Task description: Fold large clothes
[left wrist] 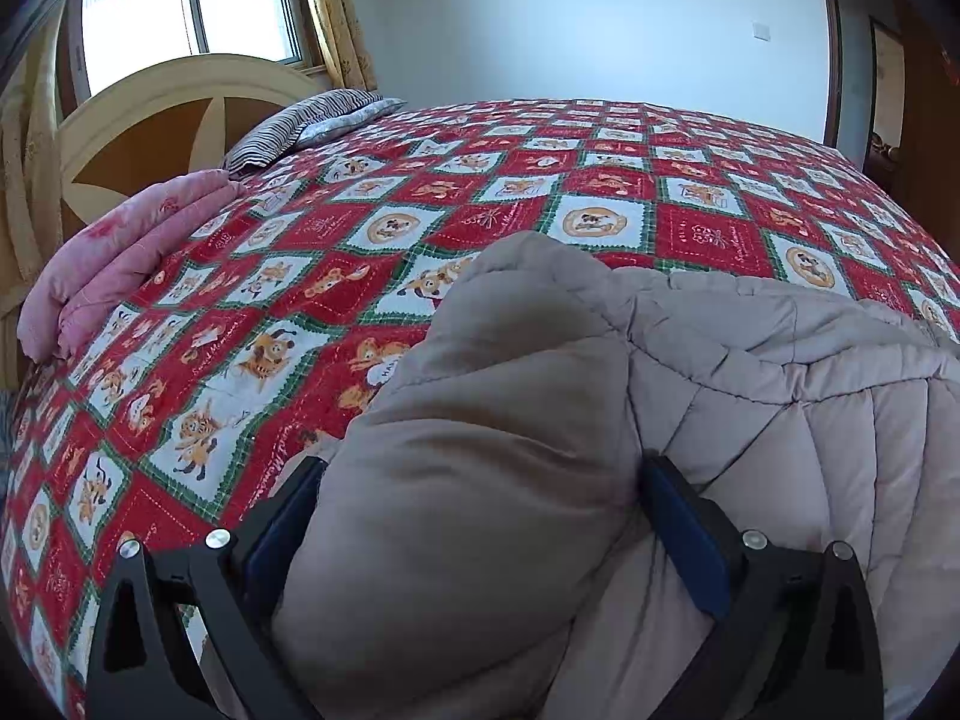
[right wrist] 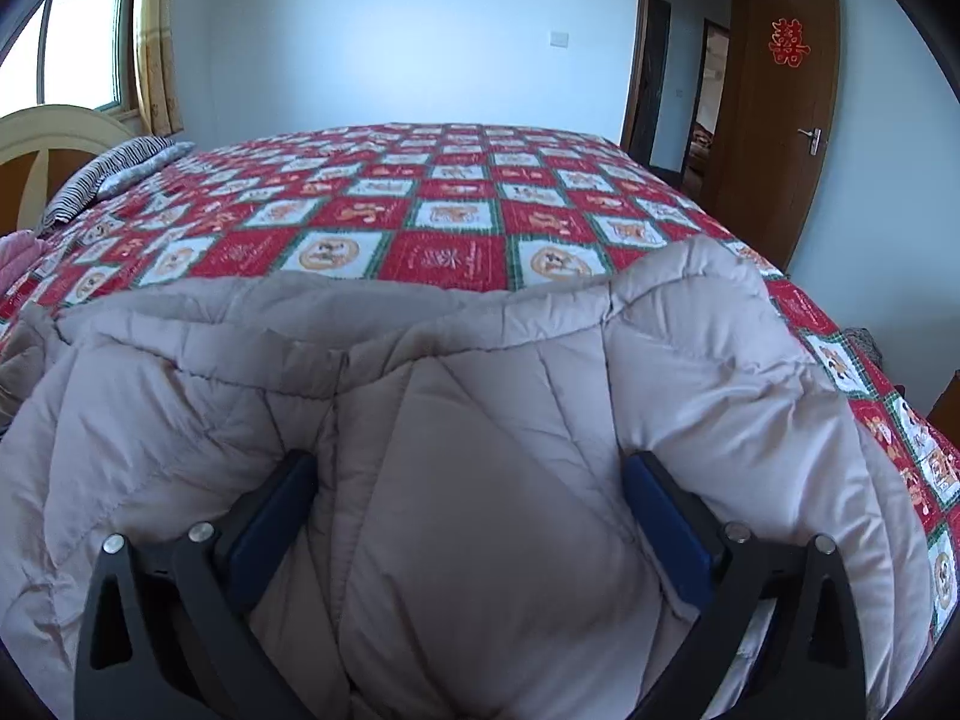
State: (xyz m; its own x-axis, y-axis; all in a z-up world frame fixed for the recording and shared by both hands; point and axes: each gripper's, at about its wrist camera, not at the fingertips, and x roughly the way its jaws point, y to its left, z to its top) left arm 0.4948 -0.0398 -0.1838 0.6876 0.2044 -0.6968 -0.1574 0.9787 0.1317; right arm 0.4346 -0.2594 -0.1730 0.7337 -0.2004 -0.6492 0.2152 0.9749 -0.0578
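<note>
The left hand-held gripper (left wrist: 480,534) stands with its blue-padded jaws spread wide, a thick bulge of the grey-beige quilted padded coat (left wrist: 750,396) filling the gap between them. We cannot tell whether the pads press on the fabric or merely flank it.

The right hand-held gripper (right wrist: 471,516) is likewise spread to its full width, with a quilted panel of the same coat (right wrist: 480,432) lying between the jaws. We judge this one released, not pinching.

The coat lies along the near edge of the bed, on the red-and-white patchwork cartoon bedspread (left wrist: 420,228), with its far edge rolled over and its bulk heaped towards us. We judge a fold has just been laid down here, the near position keeping the garment within reach of both hands.

At the far left lie a folded pink quilt (left wrist: 114,258) and a striped grey pillow (left wrist: 300,126), well apart from the coat beside the cream headboard (left wrist: 156,96). The far half of the bed leaves room for further folds.
</note>
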